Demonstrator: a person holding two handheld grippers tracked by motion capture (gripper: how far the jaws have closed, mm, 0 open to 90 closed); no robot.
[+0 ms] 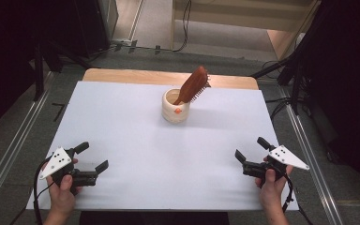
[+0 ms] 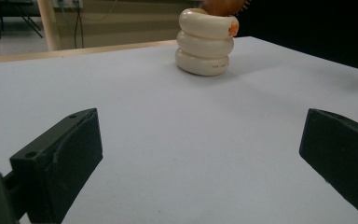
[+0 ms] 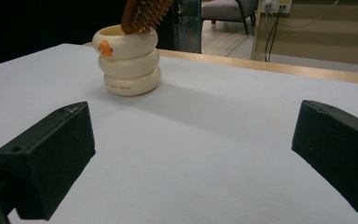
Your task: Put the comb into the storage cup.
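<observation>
Cream holder: a glossy cup [image 1: 176, 107] built like three stacked rings, small orange mark on its side, standing toward the far middle of the table [image 1: 122, 126].
Contents: a reddish-brown wooden hairbrush [image 1: 193, 85], handle down inside, bristled head leaning out over the rim to the right.
Surface: smooth white sheet, pale wood edge at the back.
Left gripper [image 1: 93, 158]: near corner, black blocky jaws spread wide, nothing between them.
Right gripper [image 1: 250, 149]: opposite near corner, jaws likewise apart and empty, well away from the cup.
</observation>
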